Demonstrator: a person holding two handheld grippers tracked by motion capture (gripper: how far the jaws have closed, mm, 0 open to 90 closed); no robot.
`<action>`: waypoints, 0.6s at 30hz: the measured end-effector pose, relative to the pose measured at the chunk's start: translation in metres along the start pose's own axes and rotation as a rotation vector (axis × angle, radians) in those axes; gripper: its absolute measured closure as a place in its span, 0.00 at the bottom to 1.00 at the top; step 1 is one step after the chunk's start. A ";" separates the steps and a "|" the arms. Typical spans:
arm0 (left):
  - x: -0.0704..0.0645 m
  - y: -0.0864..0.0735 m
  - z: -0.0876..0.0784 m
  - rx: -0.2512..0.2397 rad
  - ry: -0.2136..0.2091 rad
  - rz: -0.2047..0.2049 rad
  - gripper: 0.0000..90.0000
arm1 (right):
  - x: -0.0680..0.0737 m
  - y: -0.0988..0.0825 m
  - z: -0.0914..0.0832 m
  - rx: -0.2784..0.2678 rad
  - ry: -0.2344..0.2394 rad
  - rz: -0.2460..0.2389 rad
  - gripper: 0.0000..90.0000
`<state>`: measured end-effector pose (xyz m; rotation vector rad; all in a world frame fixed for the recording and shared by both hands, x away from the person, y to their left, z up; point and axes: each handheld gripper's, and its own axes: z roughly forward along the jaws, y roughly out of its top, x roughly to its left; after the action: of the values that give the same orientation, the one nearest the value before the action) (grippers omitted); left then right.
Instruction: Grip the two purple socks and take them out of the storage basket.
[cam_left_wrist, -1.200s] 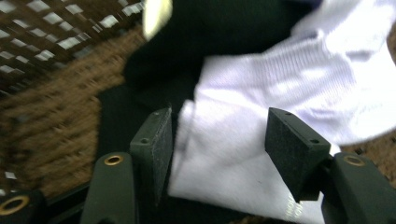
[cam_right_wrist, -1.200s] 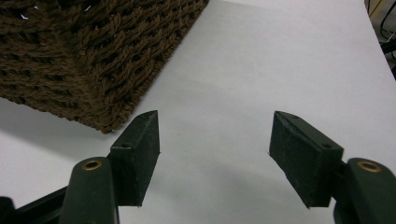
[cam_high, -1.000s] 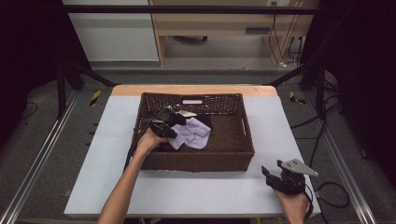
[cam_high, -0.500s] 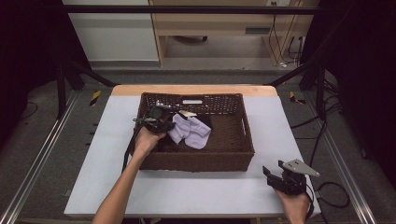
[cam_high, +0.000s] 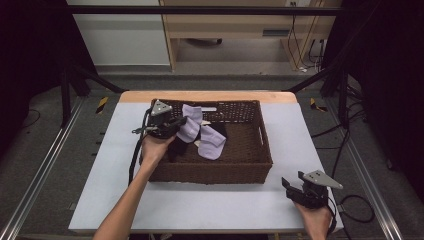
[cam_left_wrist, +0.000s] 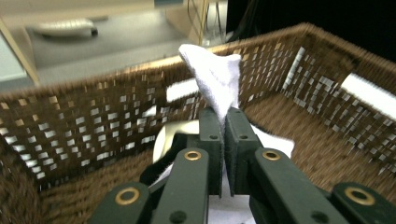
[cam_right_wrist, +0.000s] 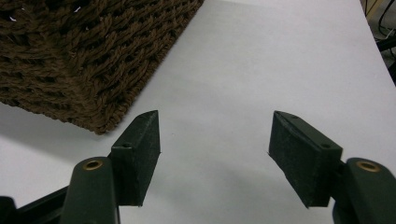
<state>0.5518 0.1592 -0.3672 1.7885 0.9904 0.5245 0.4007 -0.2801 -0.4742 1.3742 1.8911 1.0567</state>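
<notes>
A brown wicker basket (cam_high: 250, 170) stands in the middle of the white table (cam_high: 200, 205). My left gripper (cam_high: 176, 125) hangs over the basket's left half, shut on a pale lavender sock (cam_high: 190, 127) that droops from its jaws. In the left gripper view the sock (cam_left_wrist: 215, 74) sticks up between the pressed-together pads (cam_left_wrist: 223, 116), with the basket wall (cam_left_wrist: 70, 126) behind. A second lavender sock (cam_high: 212, 142) lies on the basket floor beside a dark garment (cam_high: 176, 147). My right gripper (cam_high: 292, 187) rests open near the table's front right corner, with nothing between its fingers (cam_right_wrist: 215, 140).
The basket's corner (cam_right_wrist: 70, 60) is just left of my right gripper, with bare white table (cam_right_wrist: 261, 60) ahead of it. A wooden shelf unit (cam_high: 225, 30) and cables on the floor (cam_high: 350, 135) lie beyond the table. Black frame legs flank both sides.
My left gripper has closed on the lavender sock and risen toward the basket's back left, lifting the sock off the pile. The right gripper has not moved.
</notes>
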 end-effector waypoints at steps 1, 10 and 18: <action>-0.002 0.002 -0.003 -0.016 0.000 0.002 0.95 | 0.000 0.000 0.000 0.001 0.002 0.007 0.38; -0.019 0.012 -0.028 -0.123 0.001 0.032 0.95 | -0.001 0.000 -0.001 0.001 -0.001 0.008 0.38; -0.035 0.021 -0.065 -0.188 -0.035 0.042 0.95 | -0.001 0.001 -0.001 -0.003 -0.001 0.011 0.38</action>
<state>0.4928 0.1625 -0.3182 1.6474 0.8526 0.5908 0.4003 -0.2814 -0.4728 1.3845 1.8822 1.0637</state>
